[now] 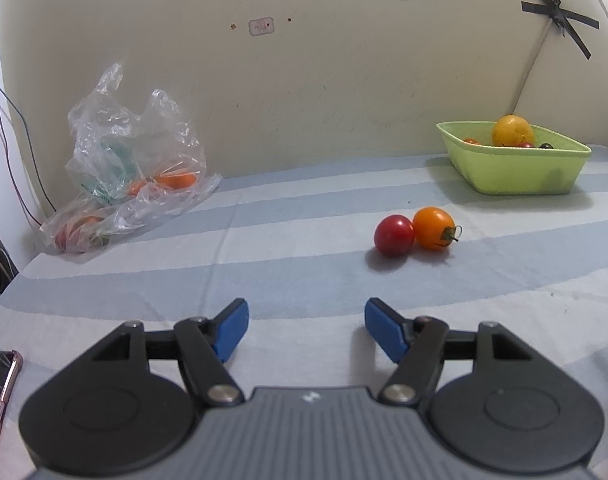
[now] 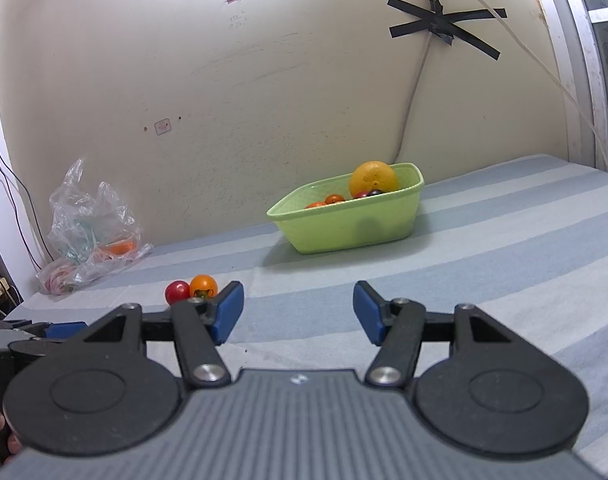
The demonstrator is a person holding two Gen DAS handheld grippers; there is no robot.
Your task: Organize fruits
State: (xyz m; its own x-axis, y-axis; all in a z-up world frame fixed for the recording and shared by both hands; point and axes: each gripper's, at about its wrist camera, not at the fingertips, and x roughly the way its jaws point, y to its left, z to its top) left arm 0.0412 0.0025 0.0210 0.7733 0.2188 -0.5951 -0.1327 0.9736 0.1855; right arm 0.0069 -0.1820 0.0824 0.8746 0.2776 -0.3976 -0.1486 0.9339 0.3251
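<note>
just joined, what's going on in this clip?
A person with two handheld tools is sorting fruit. Neither holds anything: the left tool and the right tool are both open over the striped cloth. A red tomato and an orange tomato lie touching on the cloth, outside the green basket, which already holds an orange and small tomatoes. A plastic bag with more fruit lies by the wall.

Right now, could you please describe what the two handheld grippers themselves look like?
The left gripper and right gripper look identical: blue finger pads on black linkage arms with silver pivot bolts, two round black discs, and a ribbed grey body bearing a small white logo.
</note>
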